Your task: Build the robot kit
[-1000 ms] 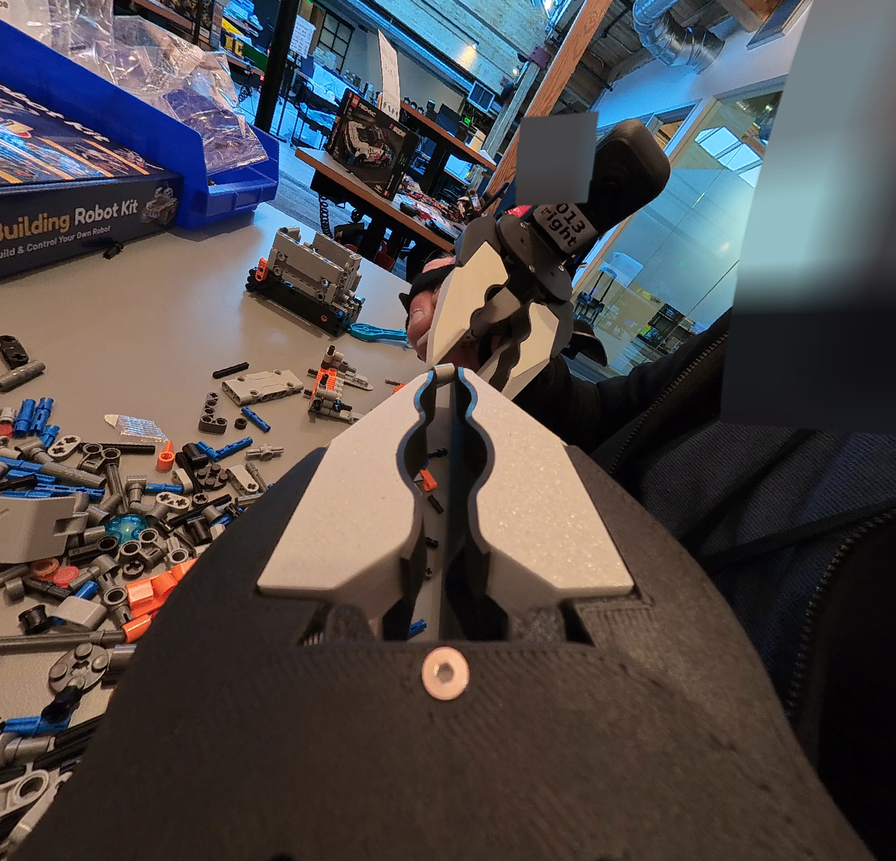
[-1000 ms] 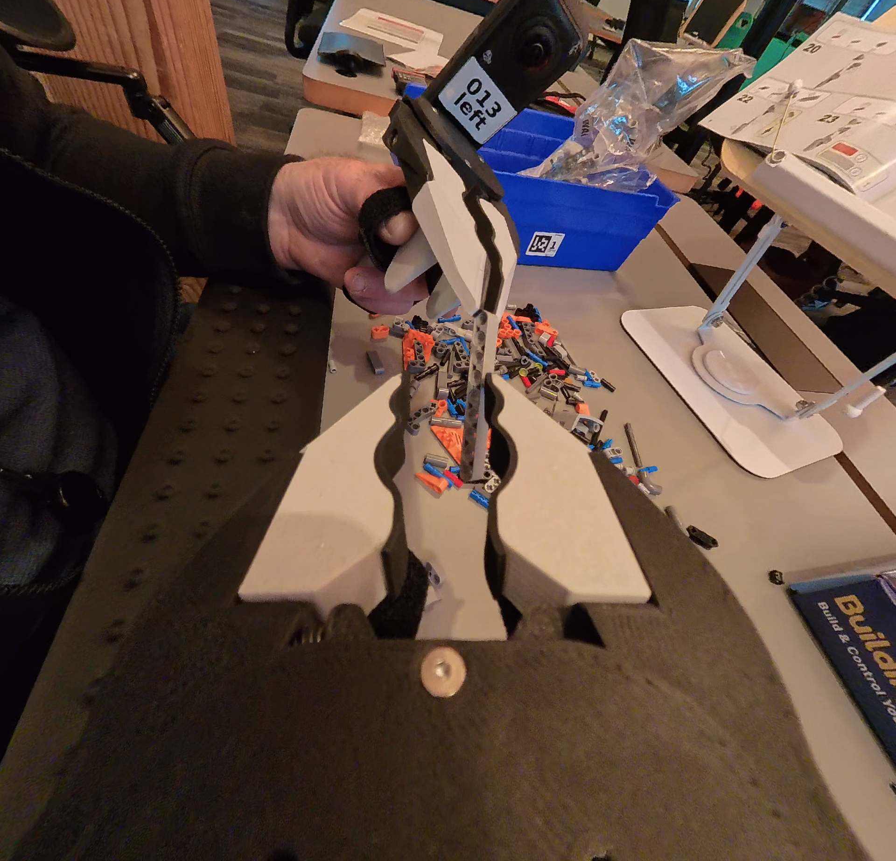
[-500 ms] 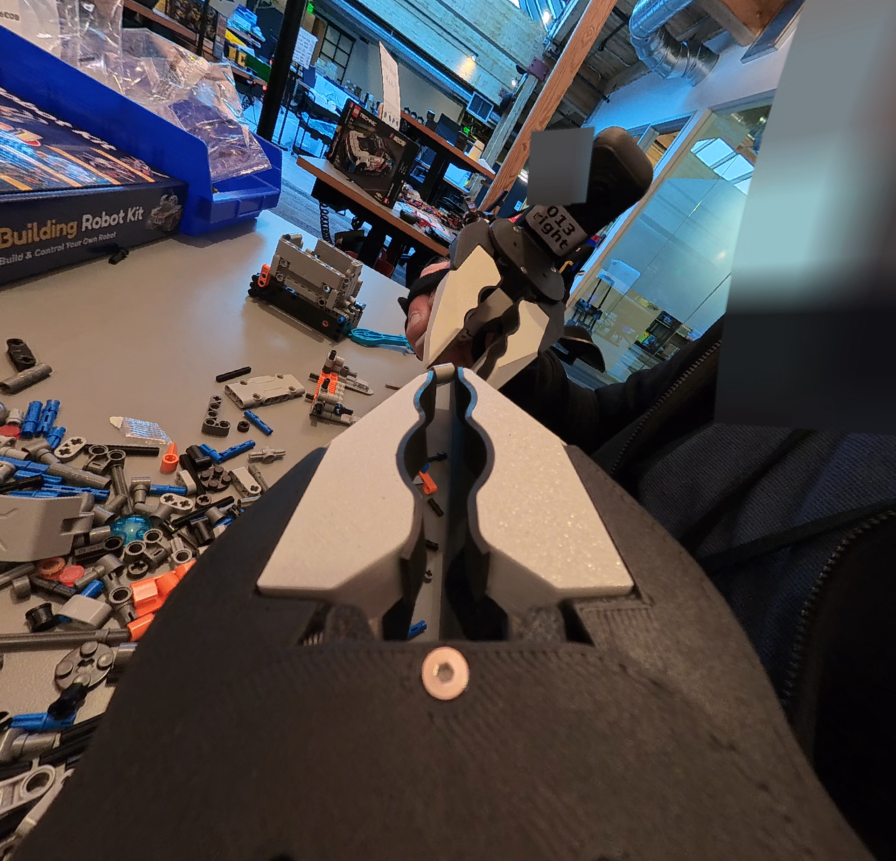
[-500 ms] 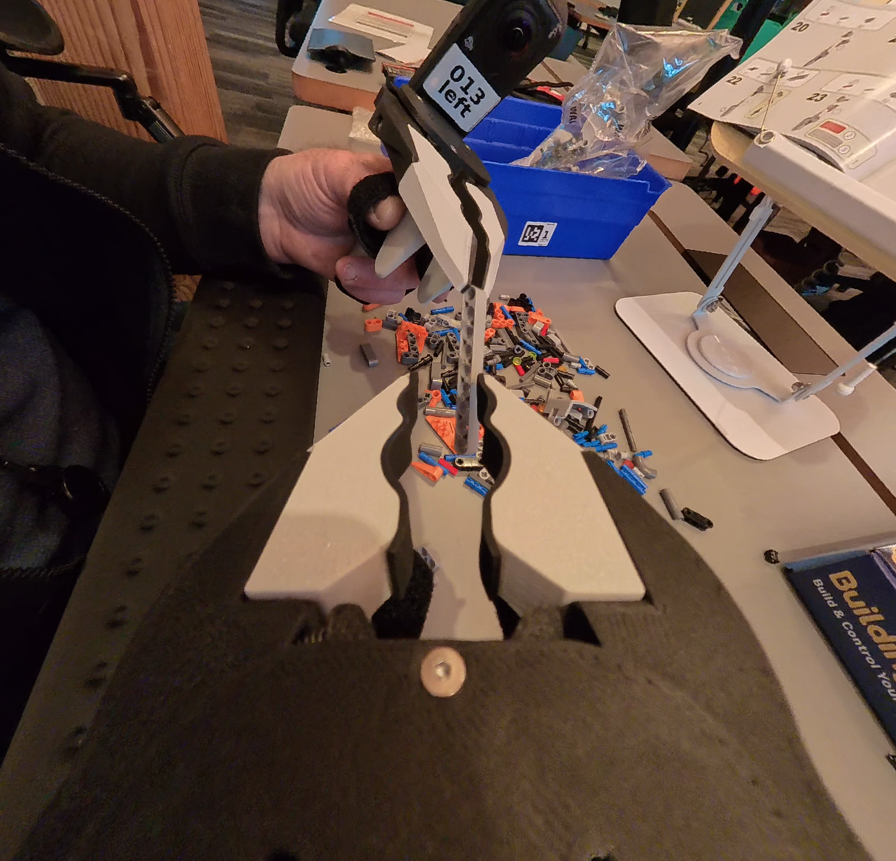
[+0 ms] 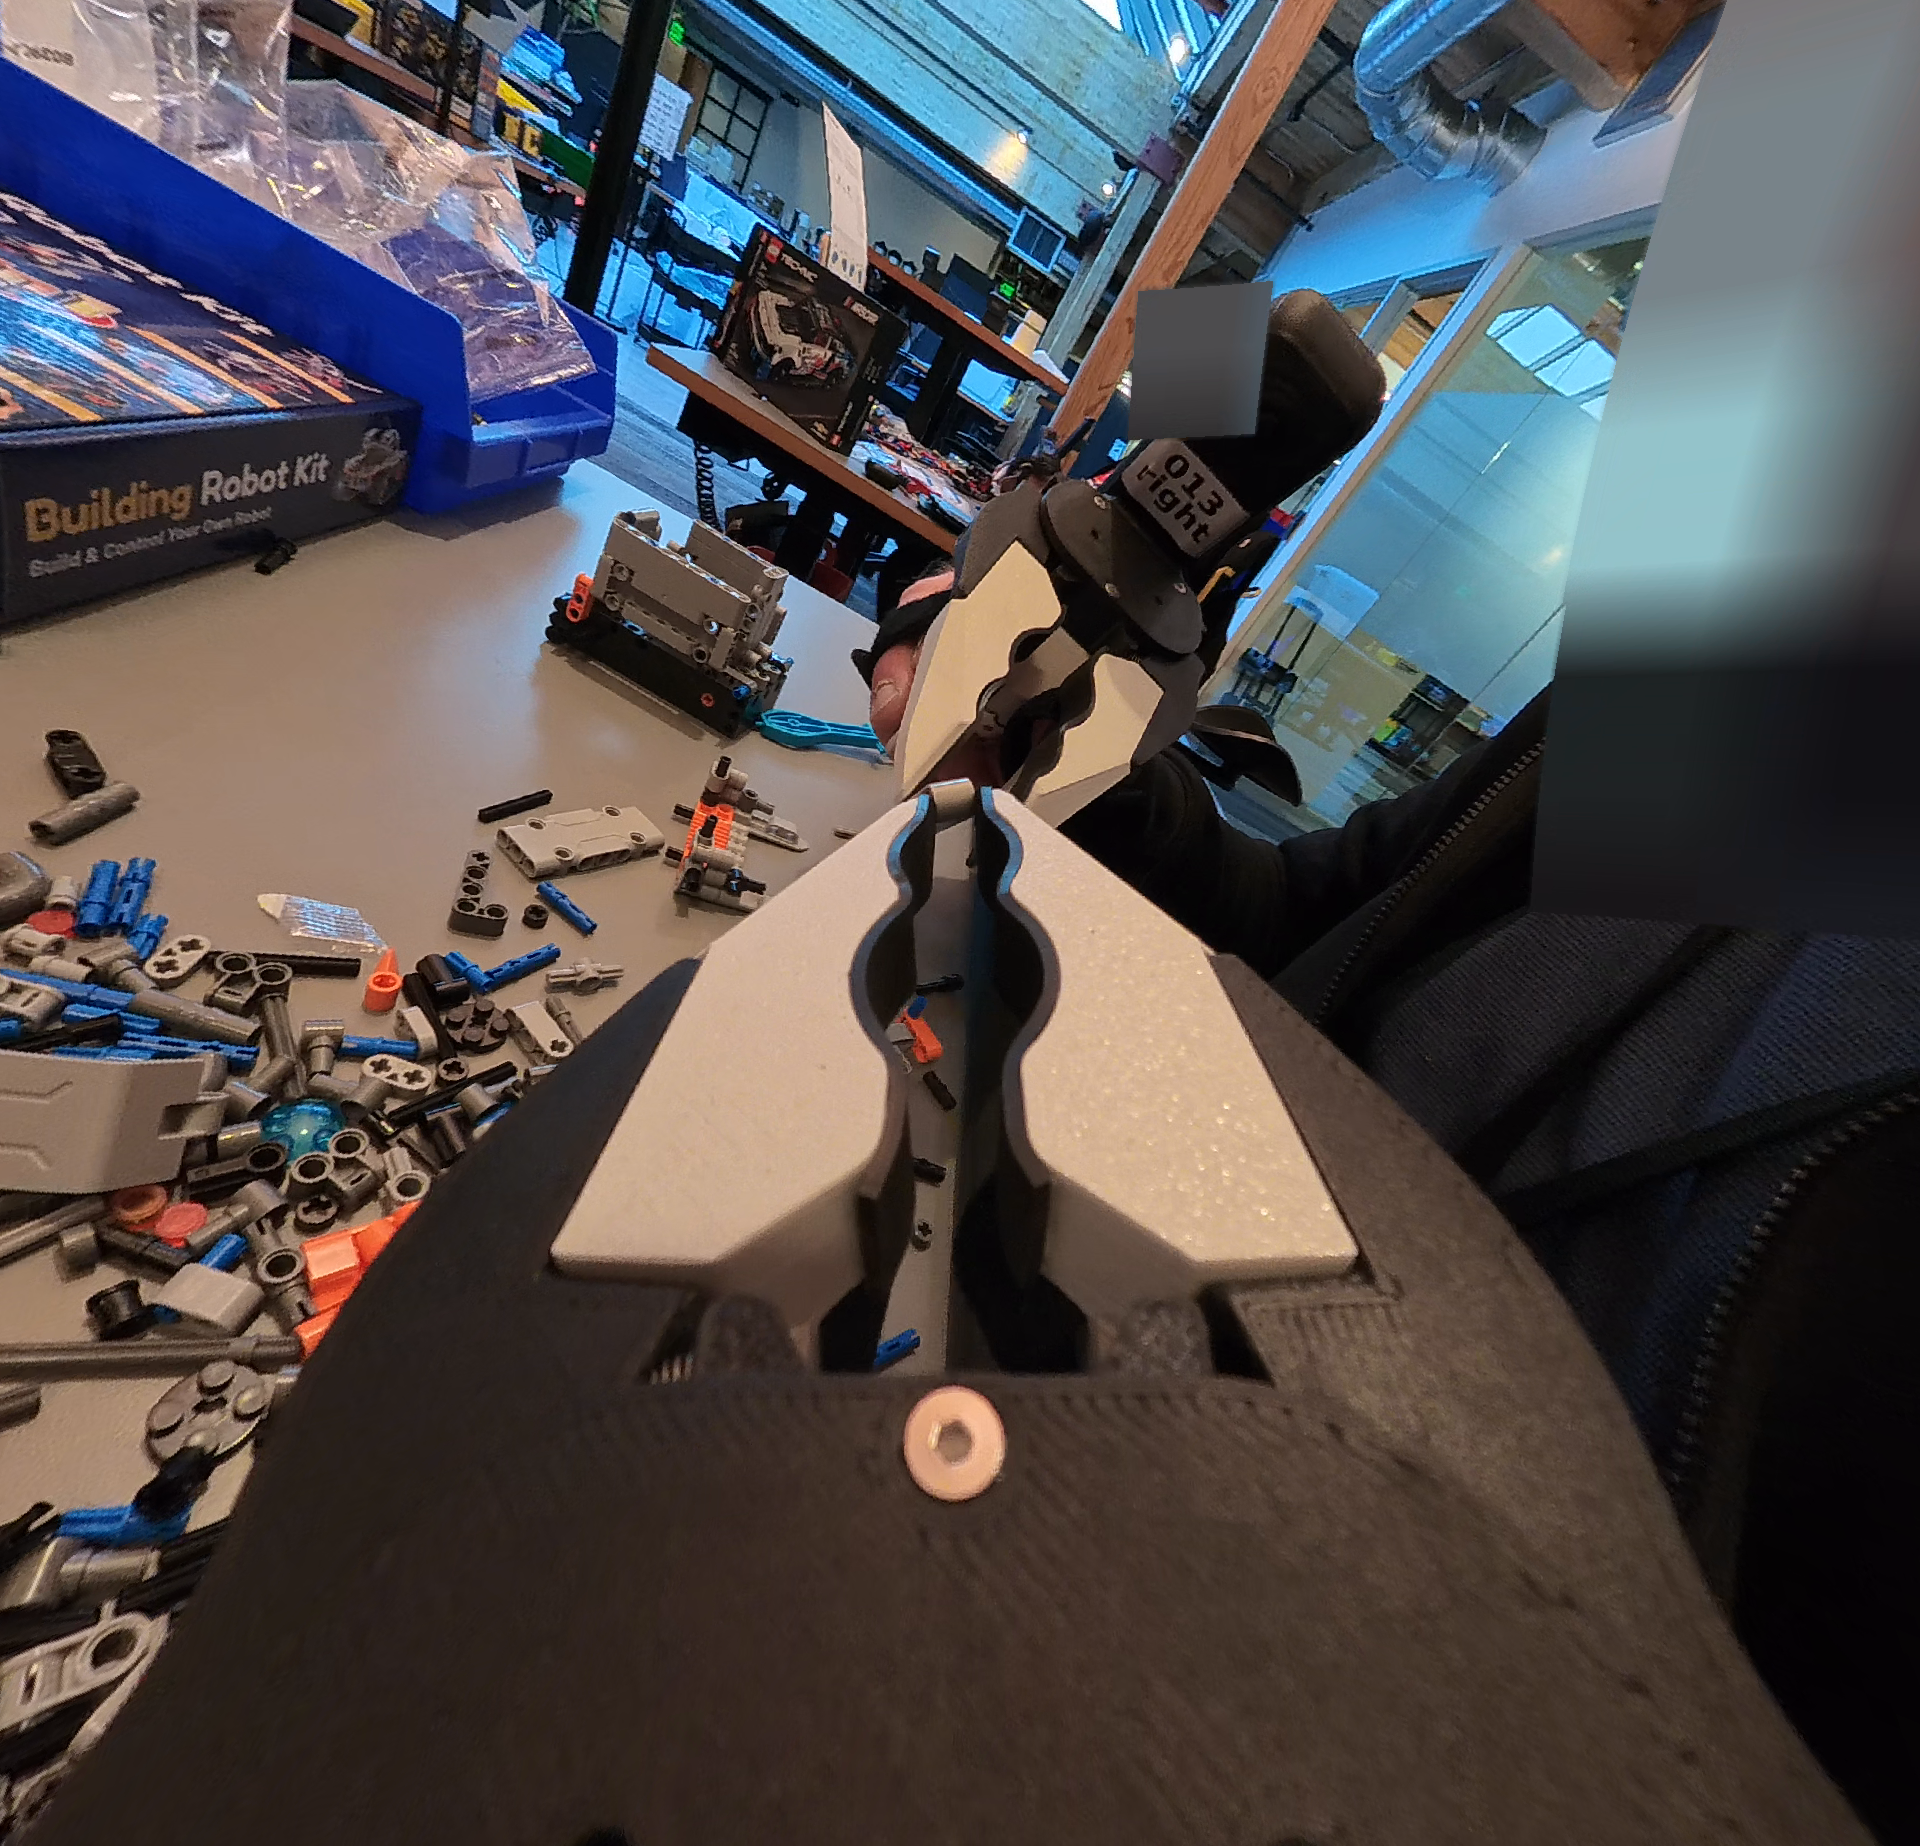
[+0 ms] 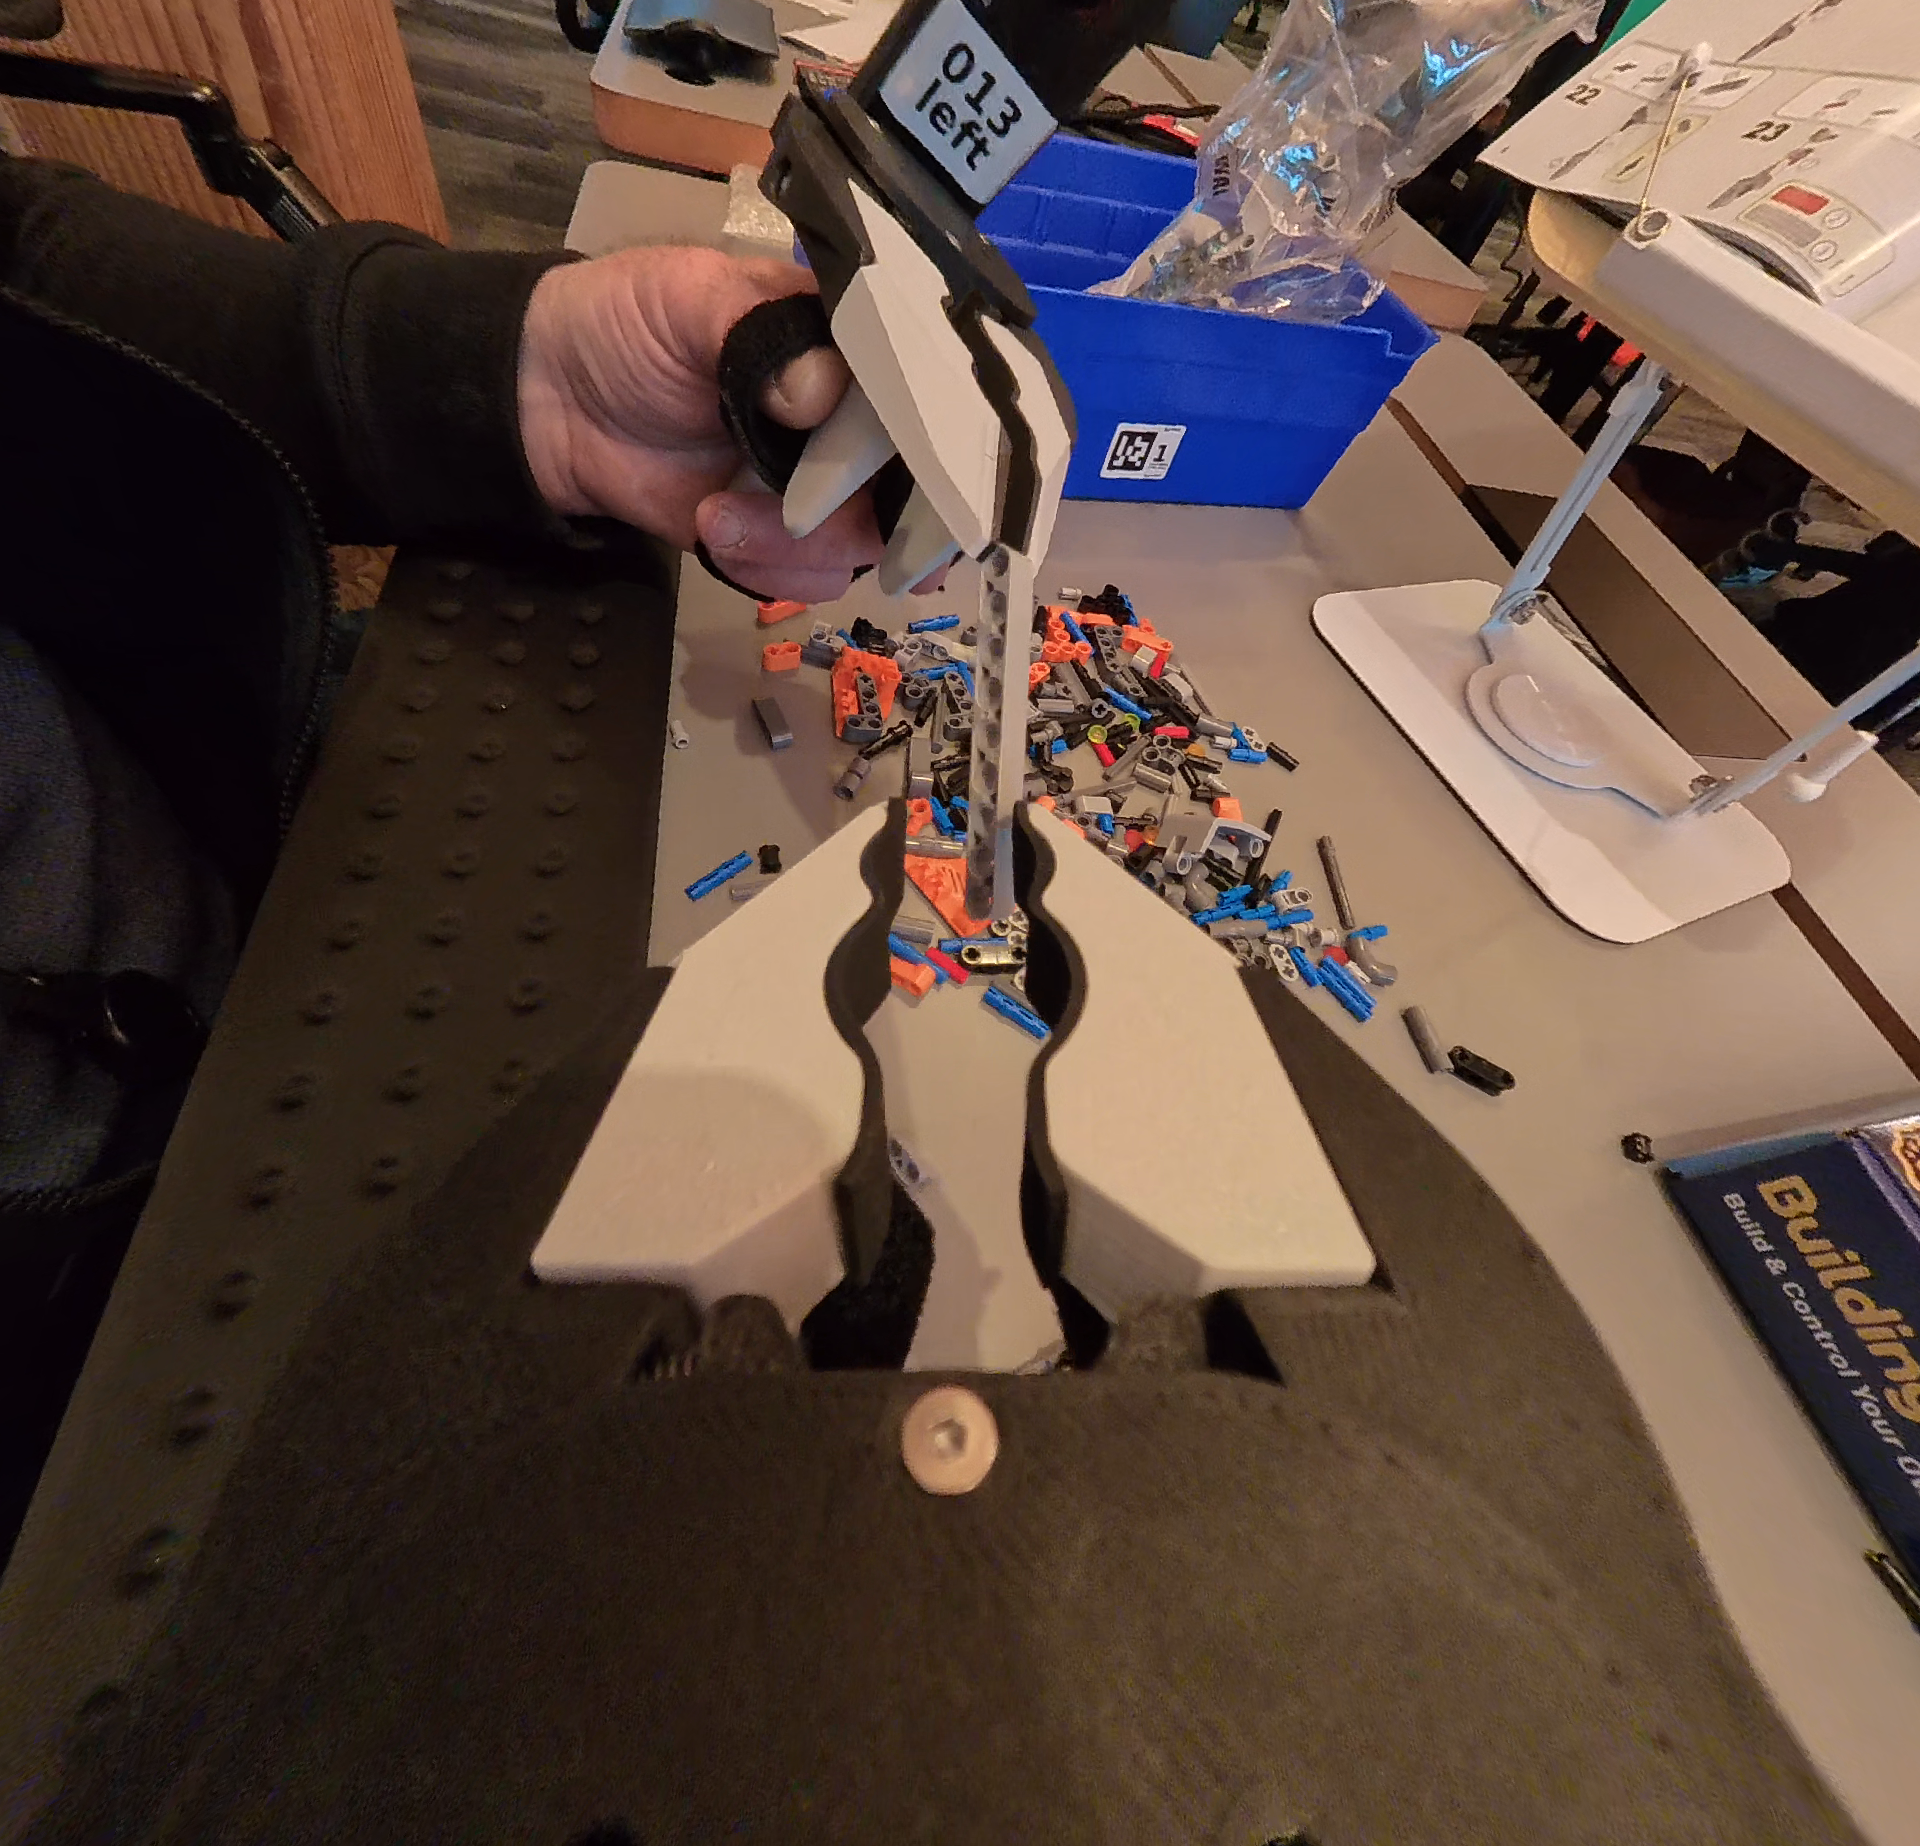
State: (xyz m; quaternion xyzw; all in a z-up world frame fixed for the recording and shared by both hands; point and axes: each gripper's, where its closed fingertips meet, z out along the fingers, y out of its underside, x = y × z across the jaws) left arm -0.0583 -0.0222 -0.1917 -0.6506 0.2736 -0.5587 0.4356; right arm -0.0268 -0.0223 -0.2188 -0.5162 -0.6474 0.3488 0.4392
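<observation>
While left gripper (image 6: 982,539) clamps top of long grey holed beam (image 6: 992,726), right gripper (image 6: 961,820) gapes, beam's lower end between its fingers, untouched. Parts pile (image 6: 1049,716) on table (image 6: 1455,986) beneath. Advice: centre beam, close gently.

Cool daylight from high windows, warm dim tabletop, wide-angle bending at edges.

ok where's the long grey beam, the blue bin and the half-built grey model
long grey beam (image 6: 992,736), right wrist view, mid-length of the studded strip below the left gripper (image 6: 997,547)
blue bin (image 6: 1236,383), right wrist view, front wall
half-built grey model (image 5: 675,607), left wrist view, grey side face
</observation>
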